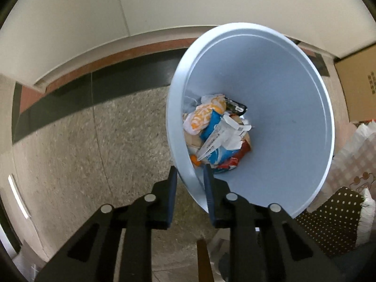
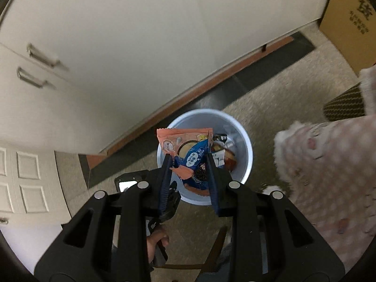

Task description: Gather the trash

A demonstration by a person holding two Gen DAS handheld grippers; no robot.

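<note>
- bin (image 1: 270, 75), pale blue, round, on the floor by the cabinet; already holds mixed wrappers; landmark for all below.
- left tongs (image 1: 189, 176): narrow, straddling the bin's near rim, apparently gripping it.
- right tongs (image 2: 188, 164): clamped on the snack packet, poised above the bin.
- snack packet (image 2: 188, 150), orange and blue, long axis pointing away toward the bin mouth directly beneath; print not legible.

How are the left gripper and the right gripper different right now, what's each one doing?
The left gripper straddles the rim of the light blue trash bin, one finger outside the wall and one inside; the right gripper is shut on an orange and blue snack wrapper. The left sits at the bin itself; the right holds its wrapper above the bin's opening. Both point downward.
</note>
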